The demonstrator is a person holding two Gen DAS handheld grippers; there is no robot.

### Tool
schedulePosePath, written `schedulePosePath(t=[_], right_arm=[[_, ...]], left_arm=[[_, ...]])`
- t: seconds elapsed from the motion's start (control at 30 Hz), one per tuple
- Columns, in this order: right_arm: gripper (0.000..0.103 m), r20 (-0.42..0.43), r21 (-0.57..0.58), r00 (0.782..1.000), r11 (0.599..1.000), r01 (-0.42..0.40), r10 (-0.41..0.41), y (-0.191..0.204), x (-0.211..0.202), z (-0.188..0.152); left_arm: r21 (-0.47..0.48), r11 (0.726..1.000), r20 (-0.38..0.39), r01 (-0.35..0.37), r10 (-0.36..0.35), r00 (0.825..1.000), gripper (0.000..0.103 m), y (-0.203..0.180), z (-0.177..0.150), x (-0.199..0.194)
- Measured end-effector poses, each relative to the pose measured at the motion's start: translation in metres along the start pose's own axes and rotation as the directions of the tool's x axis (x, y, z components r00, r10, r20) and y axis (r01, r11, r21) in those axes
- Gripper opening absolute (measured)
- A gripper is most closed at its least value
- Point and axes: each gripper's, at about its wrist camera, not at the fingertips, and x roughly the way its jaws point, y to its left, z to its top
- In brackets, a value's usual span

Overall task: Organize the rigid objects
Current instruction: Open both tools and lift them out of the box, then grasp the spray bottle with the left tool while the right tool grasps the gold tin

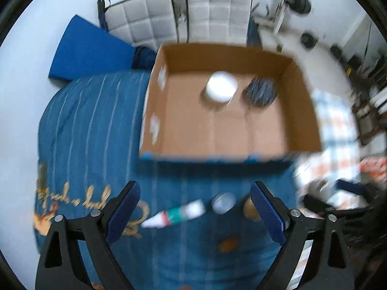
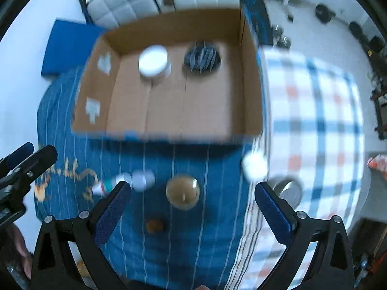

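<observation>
An open cardboard box (image 1: 302,111) (image 2: 251,84) lies on a blue striped cloth and holds a white-lidded jar (image 1: 221,86) (image 2: 153,61) and a dark round object (image 1: 261,91) (image 2: 202,56). In front of the box lie a white and green tube (image 1: 176,214) (image 2: 108,184), a small grey-lidded jar (image 1: 223,202) (image 2: 142,180), a brown candle jar (image 2: 183,192), a small brown lump (image 2: 154,225), a white round object (image 2: 254,166) and a metal tin (image 2: 290,189). My left gripper (image 1: 194,213) is open above the tube and grey jar. My right gripper (image 2: 192,213) is open above the candle jar. Both views are blurred.
A checked cloth (image 2: 314,120) covers the surface to the right of the blue cloth (image 1: 92,133). White padded chairs (image 1: 217,12) and a blue mat (image 1: 87,48) stand beyond the box. The left gripper's fingers (image 2: 29,159) show at the right wrist view's left edge.
</observation>
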Motion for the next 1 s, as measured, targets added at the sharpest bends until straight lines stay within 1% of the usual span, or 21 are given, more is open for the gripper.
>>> schedulePosePath(t=[0.07, 0.1, 0.2, 0.27, 0.33, 0.37, 0.43, 0.47, 0.5, 0.57, 0.63, 0.67, 0.7, 0.73, 0.77, 0.83, 0.87, 0.9, 0.93, 0.97, 1.0], right_arm=[[0.103, -0.064, 0.001, 0.998, 1.000, -0.017, 0.017, -0.001, 0.027, -0.016], [0.103, -0.086, -0.004, 0.996, 1.000, -0.011, 0.010, 0.000, 0.040, -0.022], [0.103, -0.122, -0.043, 0.991, 0.998, 0.049, -0.054, 0.008, 0.079, -0.035], [0.103, -0.132, -0.058, 0.987, 0.995, 0.082, -0.089, 0.013, 0.101, -0.039], [0.103, -0.156, -0.060, 0.982, 0.993, 0.102, -0.110, 0.016, 0.121, -0.041], [0.103, -0.168, -0.056, 0.979, 0.993, 0.104, -0.112, 0.017, 0.129, -0.042], [0.103, -0.193, -0.048, 0.975, 0.993, 0.103, -0.111, 0.019, 0.142, -0.042], [0.103, -0.202, -0.045, 0.973, 0.993, 0.105, -0.112, 0.020, 0.147, -0.042], [0.103, -0.206, -0.041, 0.972, 0.994, 0.105, -0.112, 0.021, 0.150, -0.041], [0.103, -0.215, -0.038, 0.971, 0.994, 0.103, -0.109, 0.022, 0.154, -0.039], [0.103, -0.216, -0.031, 0.970, 0.994, 0.107, -0.112, 0.024, 0.156, -0.037], [0.103, -0.214, -0.029, 0.971, 0.994, 0.107, -0.111, 0.024, 0.156, -0.036], [0.103, -0.209, -0.025, 0.972, 0.994, 0.107, -0.110, 0.023, 0.156, -0.035], [0.102, -0.207, -0.022, 0.972, 0.994, 0.106, -0.108, 0.023, 0.155, -0.035], [0.099, -0.209, -0.019, 0.972, 0.994, 0.105, -0.107, 0.022, 0.155, -0.035], [0.093, -0.226, -0.017, 0.969, 0.995, 0.099, -0.100, 0.020, 0.158, -0.036], [0.085, -0.236, -0.018, 0.967, 0.995, 0.094, -0.096, 0.018, 0.160, -0.036], [0.075, -0.248, -0.019, 0.964, 0.995, 0.093, -0.095, 0.017, 0.163, -0.038], [0.072, -0.258, -0.021, 0.961, 0.995, 0.101, -0.103, 0.016, 0.165, -0.039], [0.072, -0.252, -0.025, 0.962, 0.994, 0.106, -0.109, 0.017, 0.166, -0.039], [0.072, -0.242, -0.027, 0.964, 0.994, 0.107, -0.111, 0.017, 0.164, -0.039]], left_arm=[[0.019, 0.999, -0.078, -0.034, 0.035, 0.996, 0.093, 0.007, -0.018, 0.034], [0.023, 0.999, -0.108, -0.040, 0.043, 0.993, 0.093, 0.010, -0.025, 0.047], [0.051, 0.996, -0.208, -0.079, 0.088, 0.974, 0.093, 0.024, -0.045, 0.098], [0.080, 0.993, -0.237, -0.091, 0.107, 0.966, 0.093, 0.027, -0.051, 0.118], [0.131, 0.988, -0.275, -0.084, 0.118, 0.954, 0.093, 0.025, -0.057, 0.143], [0.148, 0.986, -0.285, -0.080, 0.120, 0.951, 0.093, 0.025, -0.059, 0.148], [0.198, 0.978, -0.314, -0.062, 0.123, 0.941, 0.088, 0.019, -0.061, 0.168], [0.209, 0.976, -0.327, -0.054, 0.122, 0.937, 0.075, 0.017, -0.062, 0.174], [0.209, 0.977, -0.351, -0.033, 0.107, 0.930, 0.060, 0.015, -0.063, 0.182], [0.177, 0.984, -0.368, -0.020, 0.085, 0.926, 0.049, 0.016, -0.064, 0.189], [0.069, 0.998, -0.381, 0.016, 0.012, 0.924, 0.045, 0.025, -0.063, 0.191], [-0.006, 0.999, -0.387, 0.053, -0.051, 0.921, 0.041, 0.031, -0.063, 0.190], [-0.106, 0.990, -0.398, 0.093, -0.128, 0.908, 0.039, 0.039, -0.066, 0.191], [-0.170, 0.979, -0.401, 0.111, -0.172, 0.900, 0.039, 0.044, -0.068, 0.192], [-0.238, 0.962, -0.393, 0.134, -0.222, 0.893, 0.039, 0.050, -0.071, 0.193], [-0.321, 0.932, -0.380, 0.166, -0.287, 0.879, 0.038, 0.055, -0.075, 0.196], [-0.344, 0.924, -0.376, 0.166, -0.298, 0.877, 0.039, 0.057, -0.077, 0.199], [-0.351, 0.922, -0.367, 0.164, -0.297, 0.882, 0.042, 0.057, -0.076, 0.199], [-0.338, 0.928, -0.366, 0.159, -0.285, 0.886, 0.042, 0.055, -0.074, 0.199], [-0.314, 0.938, -0.368, 0.147, -0.263, 0.892, 0.042, 0.052, -0.071, 0.200], [-0.273, 0.954, -0.360, 0.125, -0.222, 0.906, 0.042, 0.045, -0.066, 0.200]])
